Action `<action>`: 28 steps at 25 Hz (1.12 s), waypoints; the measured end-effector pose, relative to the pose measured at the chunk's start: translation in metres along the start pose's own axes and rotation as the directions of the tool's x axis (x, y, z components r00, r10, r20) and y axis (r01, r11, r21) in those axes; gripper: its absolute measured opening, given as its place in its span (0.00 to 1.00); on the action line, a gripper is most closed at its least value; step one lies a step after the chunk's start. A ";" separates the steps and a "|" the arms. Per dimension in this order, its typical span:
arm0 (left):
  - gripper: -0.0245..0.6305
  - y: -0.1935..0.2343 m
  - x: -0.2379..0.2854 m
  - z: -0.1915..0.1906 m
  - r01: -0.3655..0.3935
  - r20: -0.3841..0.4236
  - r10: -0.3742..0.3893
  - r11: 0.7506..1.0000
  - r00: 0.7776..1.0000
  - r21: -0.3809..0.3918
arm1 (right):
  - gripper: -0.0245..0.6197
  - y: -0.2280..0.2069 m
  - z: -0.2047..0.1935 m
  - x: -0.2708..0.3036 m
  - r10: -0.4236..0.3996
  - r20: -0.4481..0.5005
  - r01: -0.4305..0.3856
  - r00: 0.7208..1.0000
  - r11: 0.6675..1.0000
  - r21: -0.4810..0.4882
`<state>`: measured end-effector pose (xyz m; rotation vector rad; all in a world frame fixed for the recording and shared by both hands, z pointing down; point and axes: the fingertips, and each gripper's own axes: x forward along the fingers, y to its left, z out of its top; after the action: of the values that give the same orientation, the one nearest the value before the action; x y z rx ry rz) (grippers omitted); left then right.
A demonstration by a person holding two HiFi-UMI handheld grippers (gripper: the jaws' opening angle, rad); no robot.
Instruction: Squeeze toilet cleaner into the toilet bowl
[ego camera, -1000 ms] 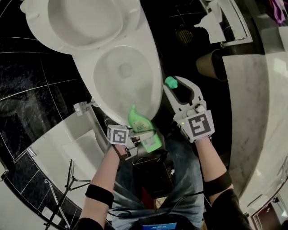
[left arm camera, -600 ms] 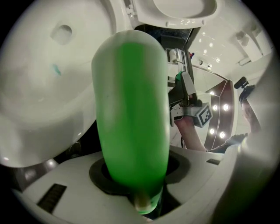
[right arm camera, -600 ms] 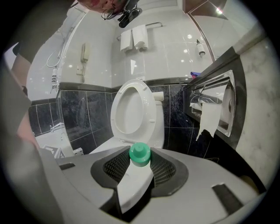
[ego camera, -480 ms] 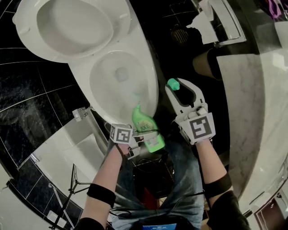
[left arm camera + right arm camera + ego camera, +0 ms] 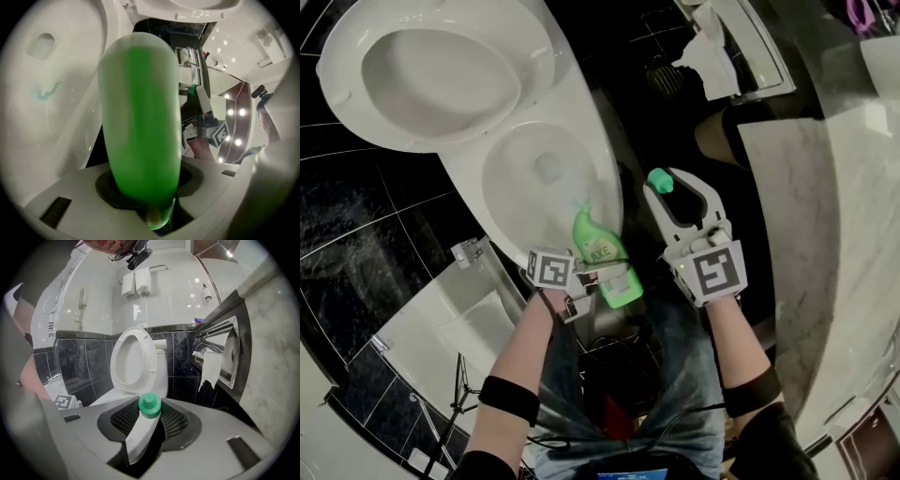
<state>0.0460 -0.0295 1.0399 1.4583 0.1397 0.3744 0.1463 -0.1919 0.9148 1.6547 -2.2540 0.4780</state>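
Drifting slightly along the near rim of the bowl since a second ago, the left hand-held gripper is keeping its jaws clamped on the bottle, whose nozzle is pointing over that rim. A teal streak is already showing on the bowl's wall, so squeezing seems to be under way, with more wall left to coat. Right of the bowl, the right hand-held gripper is pinching the cap.

At your one o'clock a torn sheet of toilet paper hangs from its steel holder, a floor drain just beside it. The marble counter runs along three o'clock; a tripod stands at eight.
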 end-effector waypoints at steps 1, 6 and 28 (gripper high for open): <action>0.32 -0.001 0.001 0.004 0.003 0.001 -0.003 1.000 1.000 -0.001 | 0.29 -0.002 0.000 0.000 -0.004 -0.001 0.004 1.000 1.000 0.002; 0.32 -0.006 0.003 0.028 0.001 -0.001 -0.001 1.000 1.000 0.010 | 0.29 -0.010 0.005 0.000 -0.018 0.005 0.018 1.000 1.000 0.008; 0.32 -0.003 -0.024 0.140 -0.014 0.100 0.007 0.997 0.995 0.073 | 0.29 -0.013 0.007 0.009 -0.030 -0.002 0.030 1.000 0.999 0.021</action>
<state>0.0690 -0.1694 1.0499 1.5478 0.0658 0.3071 0.1555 -0.2063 0.9133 1.6947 -2.2268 0.4971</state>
